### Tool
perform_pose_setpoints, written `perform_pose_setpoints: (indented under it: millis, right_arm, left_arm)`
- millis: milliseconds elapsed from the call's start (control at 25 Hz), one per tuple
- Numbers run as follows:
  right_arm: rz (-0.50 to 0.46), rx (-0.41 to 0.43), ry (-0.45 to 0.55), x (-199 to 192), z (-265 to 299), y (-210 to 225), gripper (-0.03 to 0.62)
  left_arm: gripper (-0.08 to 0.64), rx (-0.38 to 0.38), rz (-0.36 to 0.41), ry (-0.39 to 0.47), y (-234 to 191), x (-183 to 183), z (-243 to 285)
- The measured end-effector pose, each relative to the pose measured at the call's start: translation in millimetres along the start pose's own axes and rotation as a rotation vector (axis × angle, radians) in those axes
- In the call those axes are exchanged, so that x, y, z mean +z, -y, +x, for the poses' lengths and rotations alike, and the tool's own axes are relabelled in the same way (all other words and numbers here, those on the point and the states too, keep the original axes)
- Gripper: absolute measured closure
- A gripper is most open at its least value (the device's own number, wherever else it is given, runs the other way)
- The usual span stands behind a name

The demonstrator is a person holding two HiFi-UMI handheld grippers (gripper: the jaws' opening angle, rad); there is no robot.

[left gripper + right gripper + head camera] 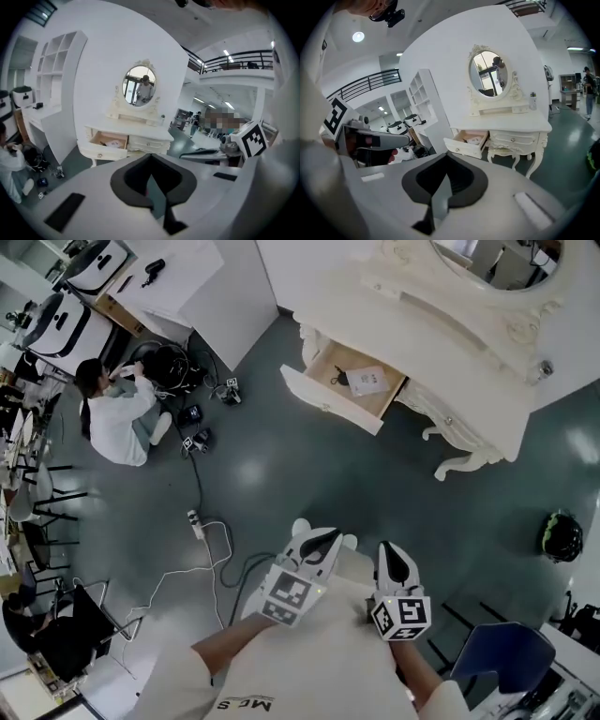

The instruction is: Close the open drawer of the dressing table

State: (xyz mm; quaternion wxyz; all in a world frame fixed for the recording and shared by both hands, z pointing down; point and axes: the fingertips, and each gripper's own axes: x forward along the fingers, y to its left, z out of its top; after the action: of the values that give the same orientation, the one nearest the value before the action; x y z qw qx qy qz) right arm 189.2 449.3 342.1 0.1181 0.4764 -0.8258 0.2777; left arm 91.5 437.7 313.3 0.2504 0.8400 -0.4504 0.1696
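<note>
Left gripper [317, 542] and right gripper [395, 559]: both pressed together, empty. The drawer [328, 400] (paper [367, 381] inside) gapes from the dressing table [427, 320].

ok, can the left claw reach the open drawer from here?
Probably not yet. The left claw sits shut by the person's torso, and the drawer is across the floor. Nothing stands between, so stepping closer should do.

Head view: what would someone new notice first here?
The ornate white dressing table at the upper right, with one drawer pulled open and a paper inside. Next, a person in a white coat sitting on the floor at the left. The left tongs and right tongs are shut and empty at the bottom.
</note>
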Motion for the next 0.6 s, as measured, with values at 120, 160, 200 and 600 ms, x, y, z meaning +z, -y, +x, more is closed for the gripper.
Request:
perform_pose_setpoints:
  millis: [120,160,200,600]
  right_arm:
    - [-0.035,0.052,0.02,3.4,5.9,-29.0,0.591]
    - [-0.062,0.073,0.019,4.2,7.4,-36.9,0.591]
    - [-0.09,0.095,0.016,6.2,9.8,-42.7,0.591]
    - [-0.055,0.187,-0.048,-2.3,31.8,-44.5,0.591]
  left_arm:
    - [0.551,0.078,-0.033,0.031,-20.8,1.4,-18.4]
    - [0.551,0.098,-0.057,0.03,-25.8,-2.3,-21.3]
    - [0.551,0.117,-0.08,0.027,-30.3,-5.8,-23.1]
    - [0.551,0.184,-0.226,-0.025,-47.6,-30.7,-36.0]
